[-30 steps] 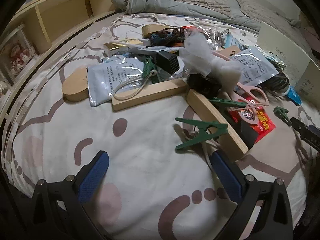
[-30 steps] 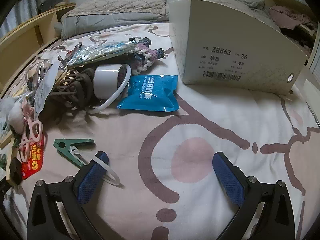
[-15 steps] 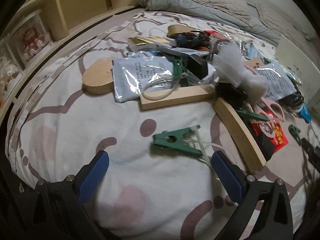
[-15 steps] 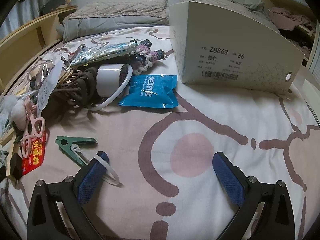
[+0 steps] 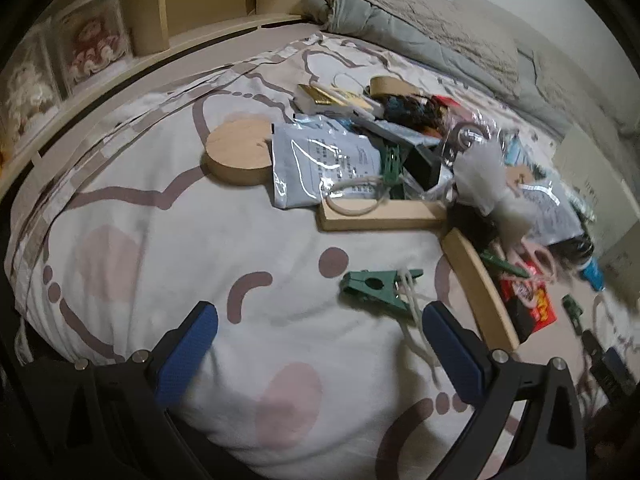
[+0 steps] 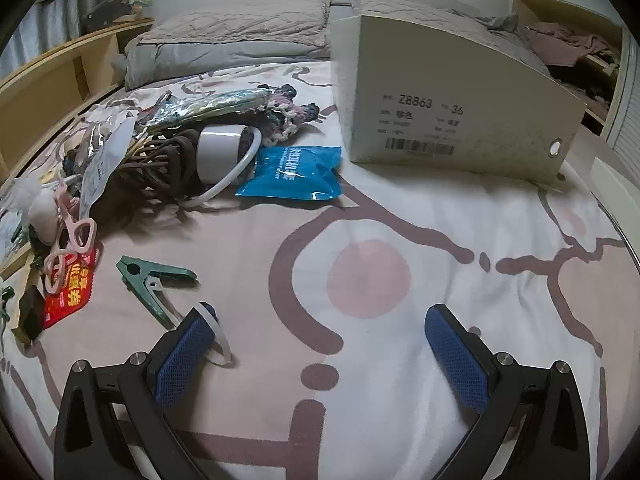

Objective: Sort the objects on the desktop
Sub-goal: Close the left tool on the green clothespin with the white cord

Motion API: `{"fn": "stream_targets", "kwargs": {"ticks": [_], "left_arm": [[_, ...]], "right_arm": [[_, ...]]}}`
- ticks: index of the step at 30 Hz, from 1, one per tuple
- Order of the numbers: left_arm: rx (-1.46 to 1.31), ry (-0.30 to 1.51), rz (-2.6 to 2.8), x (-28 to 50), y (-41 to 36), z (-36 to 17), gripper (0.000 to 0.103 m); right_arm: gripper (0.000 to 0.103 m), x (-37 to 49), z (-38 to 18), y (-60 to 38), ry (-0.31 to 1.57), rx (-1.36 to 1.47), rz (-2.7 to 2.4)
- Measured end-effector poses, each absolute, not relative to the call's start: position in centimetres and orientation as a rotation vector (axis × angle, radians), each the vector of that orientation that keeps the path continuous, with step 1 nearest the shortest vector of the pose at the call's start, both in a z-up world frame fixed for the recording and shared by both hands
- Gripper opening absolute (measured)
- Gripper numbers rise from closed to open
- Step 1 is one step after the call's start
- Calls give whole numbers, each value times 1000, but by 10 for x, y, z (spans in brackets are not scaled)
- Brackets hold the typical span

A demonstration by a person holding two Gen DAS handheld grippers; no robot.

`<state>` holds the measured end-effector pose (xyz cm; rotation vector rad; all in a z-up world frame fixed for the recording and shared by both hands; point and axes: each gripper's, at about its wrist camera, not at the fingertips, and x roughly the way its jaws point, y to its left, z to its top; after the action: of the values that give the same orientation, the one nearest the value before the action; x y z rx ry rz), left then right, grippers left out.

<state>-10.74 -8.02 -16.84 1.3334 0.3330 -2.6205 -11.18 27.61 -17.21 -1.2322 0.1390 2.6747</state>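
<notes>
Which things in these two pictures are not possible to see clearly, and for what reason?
- Shoe box, right wrist view: its inside is hidden by its own wall.
- Red packet, right wrist view: partly covered by the pink scissors.
- Items at the right edge, left wrist view: motion blur smears them.
- White cord, right wrist view: partly behind the right gripper finger.
- Small print on the silver pouch, left wrist view: too small.

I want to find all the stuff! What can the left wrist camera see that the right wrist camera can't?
Only the left wrist view shows the round wooden disc, the wooden bar and the open left gripper. Only the right wrist view shows the shoebox, the blue packet, the white tape roll and the open right gripper. Both show the red packet and the patterned bedsheet.
</notes>
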Motion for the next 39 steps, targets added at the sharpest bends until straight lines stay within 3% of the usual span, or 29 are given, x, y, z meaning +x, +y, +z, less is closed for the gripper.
{"fn": "stream_targets", "kwargs": {"ticks": [7,25,30,39], "left_arm": [[1301,359,-2680,-112,-76,-165,103],[1253,257,-2796,-120,-56,-160,103],[1316,173,-2733,-128,-51,-170,103],[1365,178,-2705,-130,-54,-178,102]], "right_arm": [[103,-99,-169,290,195,-1246,2659],[103,-77,-155,320,75,-1290,2628],[103,-70,-138,325,147,-1274,2695],[103,-68,-111,319,280,-1224,2780]]}}
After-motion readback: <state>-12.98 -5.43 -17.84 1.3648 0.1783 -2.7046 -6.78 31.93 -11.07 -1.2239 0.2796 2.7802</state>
